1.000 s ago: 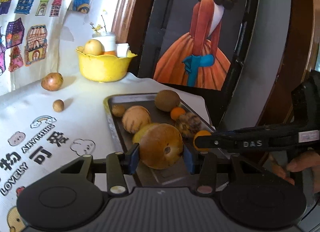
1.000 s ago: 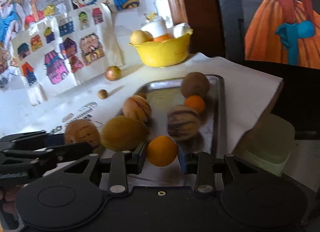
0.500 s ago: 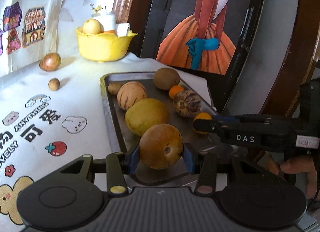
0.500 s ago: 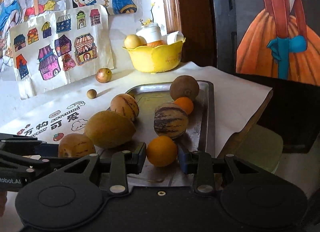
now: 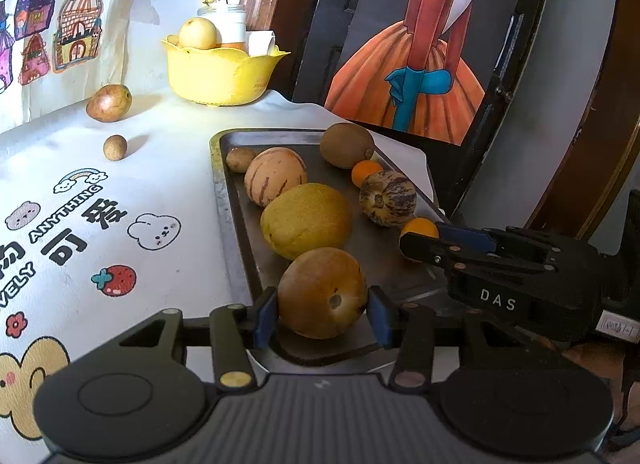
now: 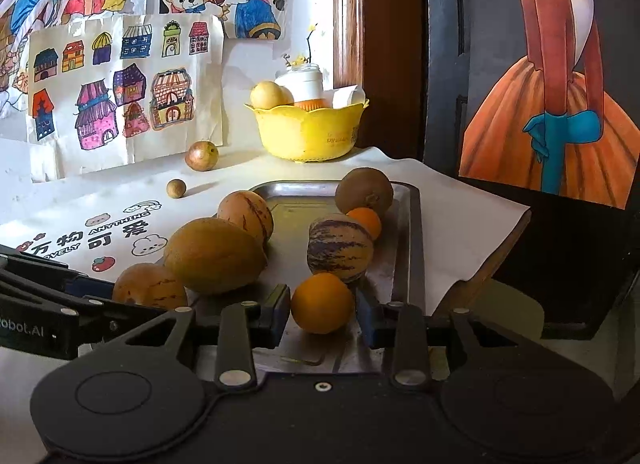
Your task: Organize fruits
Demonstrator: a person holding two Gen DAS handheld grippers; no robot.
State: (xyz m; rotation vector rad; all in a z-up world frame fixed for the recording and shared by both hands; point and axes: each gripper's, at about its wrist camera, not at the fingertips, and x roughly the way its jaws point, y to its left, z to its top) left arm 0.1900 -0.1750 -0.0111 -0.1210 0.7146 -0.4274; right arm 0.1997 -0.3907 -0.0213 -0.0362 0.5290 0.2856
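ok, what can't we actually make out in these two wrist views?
- Yellow bowl contents: the rim hides all but a pale fruit and a white jar, both views.
- Small brown item at the tray's far corner: type unclear in the left view; the striped fruit hides it in the right.
- Orange in the right view: contact with the jaws unclear.

The left gripper (image 5: 323,314) is opening its jaws slightly around a brown round fruit (image 5: 322,292) sitting at the near end of the metal tray (image 5: 228,224), while the right gripper (image 5: 416,242) is pinching a small orange (image 5: 420,229)
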